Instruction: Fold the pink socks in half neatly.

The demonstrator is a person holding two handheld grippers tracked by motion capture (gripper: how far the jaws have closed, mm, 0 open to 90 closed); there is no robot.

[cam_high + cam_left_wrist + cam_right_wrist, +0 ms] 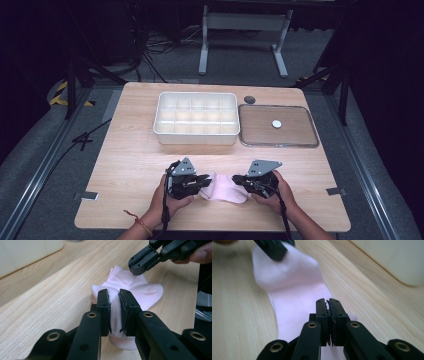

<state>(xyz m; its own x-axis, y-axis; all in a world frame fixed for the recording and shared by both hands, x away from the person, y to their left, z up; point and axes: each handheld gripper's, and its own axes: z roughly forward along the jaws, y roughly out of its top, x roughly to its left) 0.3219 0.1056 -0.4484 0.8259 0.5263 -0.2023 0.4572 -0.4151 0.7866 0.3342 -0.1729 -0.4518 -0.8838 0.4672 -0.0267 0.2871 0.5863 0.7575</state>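
My left gripper [114, 312] is pinching one end of the pink sock [140, 288], and my right gripper [328, 315] is clamped on the other end. The sock lies near the table edge, well short of the white divided tray [196, 118]. I'd say keep both grips even so it stays flat.

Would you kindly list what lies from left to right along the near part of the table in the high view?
Left gripper → pink sock → right gripper.
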